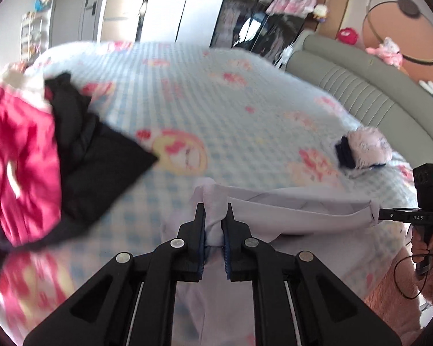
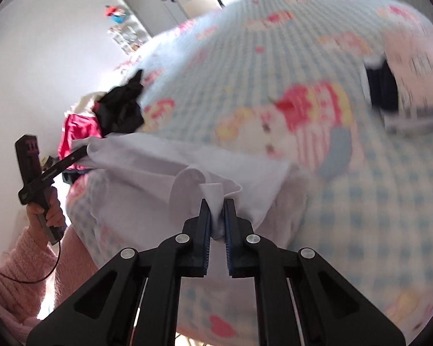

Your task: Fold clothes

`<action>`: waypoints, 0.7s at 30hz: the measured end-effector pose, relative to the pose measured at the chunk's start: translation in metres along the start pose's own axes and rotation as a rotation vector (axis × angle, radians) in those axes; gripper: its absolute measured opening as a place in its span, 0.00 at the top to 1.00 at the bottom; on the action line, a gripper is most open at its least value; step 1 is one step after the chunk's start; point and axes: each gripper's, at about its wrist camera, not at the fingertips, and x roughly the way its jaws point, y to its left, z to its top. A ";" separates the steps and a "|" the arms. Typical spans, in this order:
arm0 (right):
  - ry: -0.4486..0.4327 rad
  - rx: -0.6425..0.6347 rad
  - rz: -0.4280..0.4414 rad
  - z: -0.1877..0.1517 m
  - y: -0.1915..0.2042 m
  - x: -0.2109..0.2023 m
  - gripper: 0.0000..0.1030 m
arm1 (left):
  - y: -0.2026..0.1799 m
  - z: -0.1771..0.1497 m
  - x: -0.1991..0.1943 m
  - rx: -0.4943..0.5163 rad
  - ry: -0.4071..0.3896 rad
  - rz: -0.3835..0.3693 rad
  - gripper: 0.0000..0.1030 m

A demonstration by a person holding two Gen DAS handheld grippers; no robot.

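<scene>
pinching a bunched fold of the pale lilac garment (image 1: 288, 204), the left gripper (image 1: 215, 210) fills the bottom of the left wrist view; its jaws are nearly together, parted only by the cloth wedged between the blue pads. from there the garment stretches taut to the right, where the right gripper (image 1: 373, 214) has its far end, with the person's hand (image 1: 424, 242) on the handle and a pink fuzzy sleeve (image 1: 404, 302) below. the cloth hangs just above the bed (image 1: 216, 92), which wears a blue checked cover with cartoon prints. to the left lie a black garment (image 1: 95, 155) and a bright pink garment (image 1: 20, 150), touching each other. near the grey padded headboard (image 1: 360, 86) sits a small folded pile (image 1: 363, 147), pale with a dark edge. this side of the view is blurred, so finer detail is hard to make out.

in the right wrist view the right gripper (image 2: 216, 210) sits at the bottom centre, jaws closed down to a narrow gap on a twisted corner of the same lilac garment (image 2: 158, 164). the fabric spreads leftward across the bed's near edge to the left gripper (image 2: 85, 151), which grips its other end; the person's hand (image 2: 43, 213) wraps that handle. beyond it the black garment (image 2: 121, 109) and pink garment (image 2: 78, 132) lie on the bed (image 2: 245, 43), and the folded pile (image 2: 395, 86) rests at upper right.
</scene>
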 end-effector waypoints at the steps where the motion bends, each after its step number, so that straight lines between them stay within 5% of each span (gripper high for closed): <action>1: 0.013 0.023 -0.002 -0.007 -0.004 0.003 0.93 | 0.000 -0.008 0.003 0.008 0.036 0.017 0.88; 5: 0.022 0.035 0.007 -0.023 -0.001 -0.004 0.89 | 0.000 -0.030 -0.004 0.003 0.085 0.036 0.82; 9: 0.007 0.003 -0.014 -0.024 0.007 -0.026 0.80 | 0.020 -0.033 -0.030 -0.117 -0.007 -0.022 0.79; 11: -0.032 0.007 -0.013 -0.021 0.008 -0.037 0.77 | 0.028 -0.032 -0.039 -0.162 -0.055 -0.052 0.46; 12: -0.052 0.011 -0.008 -0.018 0.009 -0.041 0.71 | 0.027 -0.029 -0.036 -0.169 -0.061 -0.046 0.45; 16: -0.078 0.022 -0.023 -0.016 0.011 -0.044 0.68 | 0.022 -0.020 -0.021 -0.195 -0.072 0.000 0.50; 19: -0.046 0.022 -0.070 -0.021 0.011 -0.035 0.68 | 0.022 -0.016 0.003 -0.217 0.038 0.109 0.69; 21: -0.024 0.022 -0.102 -0.024 0.010 -0.029 0.68 | 0.018 -0.020 0.010 -0.198 0.107 0.160 0.72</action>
